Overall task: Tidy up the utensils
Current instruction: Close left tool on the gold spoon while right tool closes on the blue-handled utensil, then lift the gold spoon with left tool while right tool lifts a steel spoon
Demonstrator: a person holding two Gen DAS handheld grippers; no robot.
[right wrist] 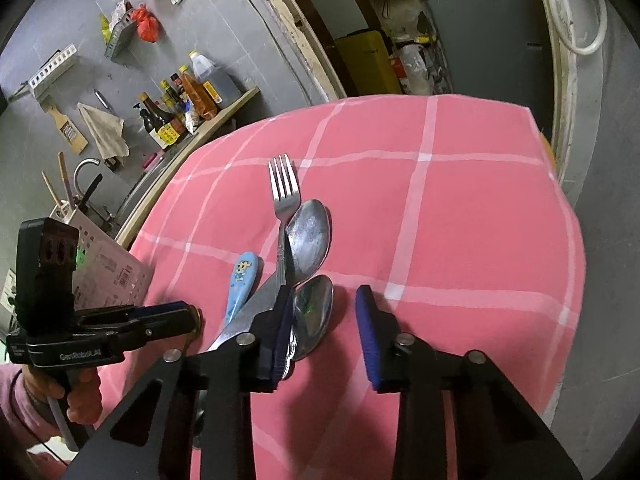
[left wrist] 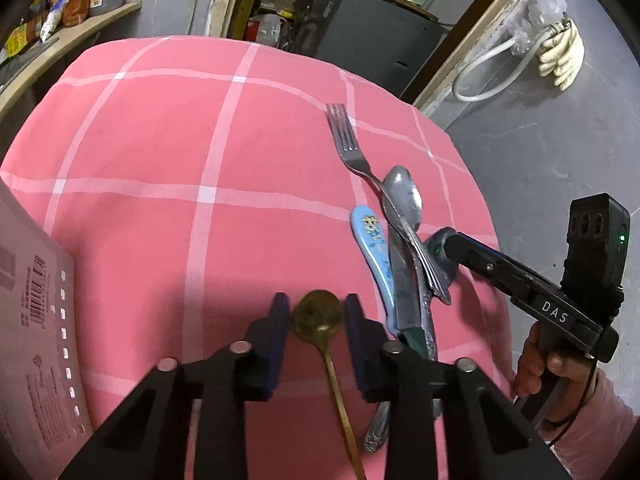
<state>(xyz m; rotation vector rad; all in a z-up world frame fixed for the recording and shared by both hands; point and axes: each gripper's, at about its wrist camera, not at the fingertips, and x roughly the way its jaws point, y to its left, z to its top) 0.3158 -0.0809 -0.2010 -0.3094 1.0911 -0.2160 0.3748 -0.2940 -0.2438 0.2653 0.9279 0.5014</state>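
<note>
**Utensil pile on pink cloth, both grippers spread**

Item 1. My left gripper [left wrist: 318,312], lower centre of the left wrist view: jaws spread wide, one blue pad on either side of the bowl of the brass spoon [left wrist: 320,316]. I see a gap on each side of the bowl, so nothing is gripped. The spoon's thin handle runs down between the fingers to the bottom edge.

Item 2. My right gripper [right wrist: 326,316], lower centre of the right wrist view: jaws wide apart, holding nothing. Its left pad sits against the heap of cutlery; the right pad stands over bare cloth.

Item 3. The heap, right of centre in the left view, centre-left in the right view. A fork [right wrist: 283,196] points its tines toward the top of the frame. A large steel spoon [right wrist: 310,236] lies just beside it, bowl up, its handle crossing the others. A second steel spoon [right wrist: 314,312] lies below that, its bowl between my right fingers and touching the left one. A knife [left wrist: 402,272] with a dark green handle runs lengthwise under the fork handle. A blue cartoon-printed spoon [left wrist: 372,244] lies along the knife's left side.

Item 4. Pink checked tablecloth [left wrist: 160,160] under everything.

Item 5. White printed box [left wrist: 36,320], left edge of the left view.
</note>
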